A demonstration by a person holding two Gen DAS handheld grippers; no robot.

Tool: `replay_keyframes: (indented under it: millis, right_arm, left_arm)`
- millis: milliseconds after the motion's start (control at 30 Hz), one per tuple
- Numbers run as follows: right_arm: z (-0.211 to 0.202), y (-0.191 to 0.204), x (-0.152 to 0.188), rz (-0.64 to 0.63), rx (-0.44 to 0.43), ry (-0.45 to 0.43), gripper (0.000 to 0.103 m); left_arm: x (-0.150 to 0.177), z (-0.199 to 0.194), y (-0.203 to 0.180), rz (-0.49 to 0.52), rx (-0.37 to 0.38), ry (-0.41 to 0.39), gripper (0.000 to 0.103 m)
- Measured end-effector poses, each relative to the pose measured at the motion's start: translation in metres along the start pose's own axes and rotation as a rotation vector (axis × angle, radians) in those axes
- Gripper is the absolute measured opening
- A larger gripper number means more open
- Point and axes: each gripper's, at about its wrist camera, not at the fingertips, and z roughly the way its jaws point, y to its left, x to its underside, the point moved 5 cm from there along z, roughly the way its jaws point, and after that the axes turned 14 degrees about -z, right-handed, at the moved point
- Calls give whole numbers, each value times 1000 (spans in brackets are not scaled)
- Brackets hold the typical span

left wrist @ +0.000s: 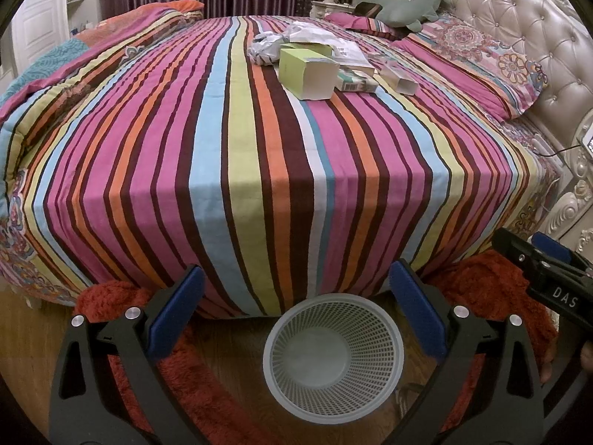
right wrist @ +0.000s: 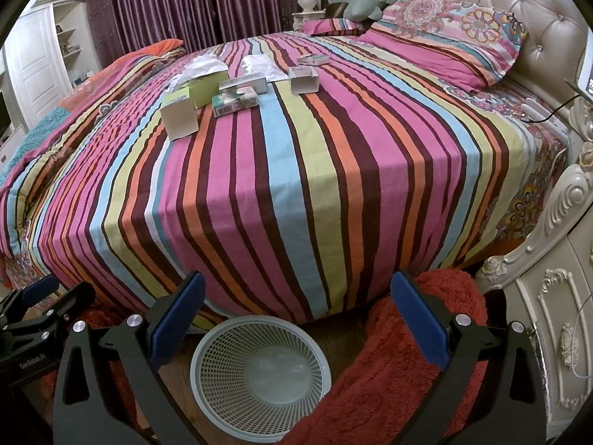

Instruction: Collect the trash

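A pile of trash lies far back on the striped bed: a light green box, a green-and-white carton, small white open boxes, crumpled white paper. On the floor at the bed's foot stands an empty grey mesh wastebasket. My left gripper is open above the basket with nothing between its fingers. Likewise open and empty, my right gripper hangs just right of the basket. Each gripper shows at the edge of the other's view.
A fluffy red rug covers the wooden floor around the basket. An ornate cream nightstand stands at the right, a tufted headboard behind. Pillows and a green plush toy lie at the bed's head.
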Motion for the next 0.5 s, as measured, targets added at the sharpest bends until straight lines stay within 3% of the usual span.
replay_keyframes:
  millis: [500]
  right_arm:
    - [-2,1,2,4,5,4,96]
  left_arm:
    - [2,1,-4,-3,8,-1,97]
